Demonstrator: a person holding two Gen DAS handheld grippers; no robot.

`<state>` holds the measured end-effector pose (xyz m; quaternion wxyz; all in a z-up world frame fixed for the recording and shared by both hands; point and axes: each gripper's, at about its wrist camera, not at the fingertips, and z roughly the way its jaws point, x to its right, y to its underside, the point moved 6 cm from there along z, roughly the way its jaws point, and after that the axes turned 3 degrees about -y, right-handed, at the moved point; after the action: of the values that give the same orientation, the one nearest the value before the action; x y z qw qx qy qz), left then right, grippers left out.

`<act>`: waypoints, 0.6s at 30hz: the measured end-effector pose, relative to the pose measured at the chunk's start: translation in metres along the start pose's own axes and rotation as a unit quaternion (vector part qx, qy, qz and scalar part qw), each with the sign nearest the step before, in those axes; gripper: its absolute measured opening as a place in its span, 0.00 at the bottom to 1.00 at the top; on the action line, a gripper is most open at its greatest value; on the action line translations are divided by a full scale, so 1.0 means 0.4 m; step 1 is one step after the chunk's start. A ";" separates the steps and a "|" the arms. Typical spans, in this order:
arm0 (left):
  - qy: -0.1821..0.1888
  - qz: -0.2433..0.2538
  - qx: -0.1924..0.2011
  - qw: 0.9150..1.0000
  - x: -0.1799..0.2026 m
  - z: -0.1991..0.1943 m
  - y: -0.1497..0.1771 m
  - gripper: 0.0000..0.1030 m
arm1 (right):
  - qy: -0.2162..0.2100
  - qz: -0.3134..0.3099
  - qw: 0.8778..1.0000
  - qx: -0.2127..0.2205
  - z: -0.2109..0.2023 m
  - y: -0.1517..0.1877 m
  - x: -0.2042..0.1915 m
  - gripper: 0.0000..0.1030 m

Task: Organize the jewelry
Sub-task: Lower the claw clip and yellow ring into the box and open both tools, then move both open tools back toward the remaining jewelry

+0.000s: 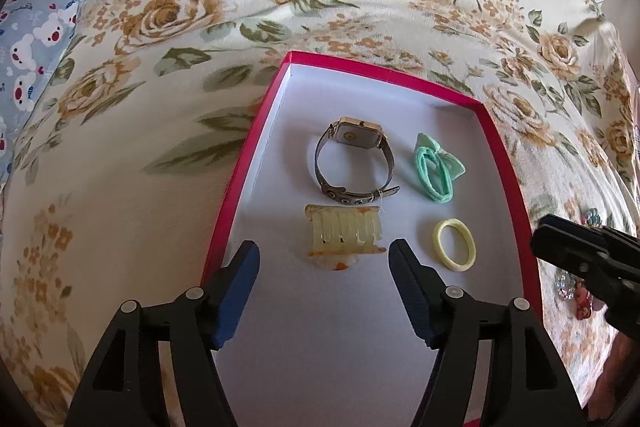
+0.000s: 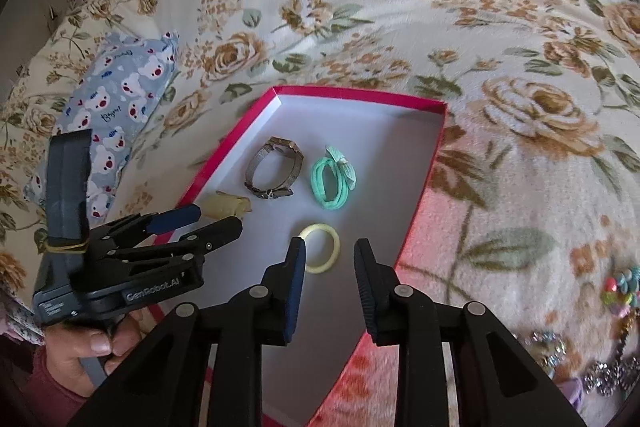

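A red box [image 1: 256, 131] with a white floor lies on the floral bedspread. In it are a mesh-band watch [image 1: 354, 163], a green bow hair tie [image 1: 436, 171], a yellow hair ring [image 1: 454, 245] and a pale yellow claw clip [image 1: 342, 233]. My left gripper [image 1: 323, 257] is open and empty, its fingertips on either side of the claw clip and just short of it. My right gripper [image 2: 330, 255] is open and empty over the box's near right part, just behind the yellow ring [image 2: 322, 247]. The watch [image 2: 274, 167], green tie [image 2: 334, 179] and clip [image 2: 228, 207] show there too.
Several loose sparkly and colourful pieces [image 2: 592, 339] lie on the bedspread to the right of the box. A blue bear-print pillow [image 2: 116, 123] sits at the far left. The right gripper also shows at the right edge of the left wrist view [image 1: 580, 255].
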<state>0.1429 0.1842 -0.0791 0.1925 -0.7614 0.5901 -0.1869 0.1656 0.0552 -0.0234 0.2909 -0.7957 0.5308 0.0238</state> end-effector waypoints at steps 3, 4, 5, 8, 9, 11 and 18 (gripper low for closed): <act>-0.004 -0.001 0.000 1.000 -0.004 -0.011 0.007 0.69 | 0.000 0.004 1.000 0.008 -0.029 0.011 0.004 0.33; -0.003 -0.004 0.001 1.000 -0.005 -0.018 0.008 0.69 | 0.001 0.005 1.000 0.010 -0.037 0.015 0.006 0.33; -0.002 -0.006 0.003 1.000 -0.006 -0.026 0.010 0.69 | 0.001 0.007 1.000 0.012 -0.049 0.021 0.009 0.33; 0.004 -0.012 0.018 1.000 -0.007 -0.064 0.019 0.70 | 0.005 0.016 1.000 0.022 -0.085 0.044 0.027 0.38; 0.006 -0.015 0.022 1.000 -0.003 -0.080 0.028 0.70 | 0.008 0.021 0.999 0.025 -0.099 0.053 0.036 0.39; 0.014 -0.018 0.025 0.999 0.002 -0.100 0.045 0.71 | 0.012 0.030 0.999 0.031 -0.125 0.070 0.053 0.40; 0.051 -0.019 0.036 0.998 0.056 -0.189 0.102 0.79 | 0.042 0.063 0.996 0.045 -0.232 0.168 0.141 0.44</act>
<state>0.0758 0.1477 -0.0342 0.1861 -0.7542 0.5776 -0.2508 0.1073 -0.0549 0.0047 0.3015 -0.7470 0.5923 -0.0153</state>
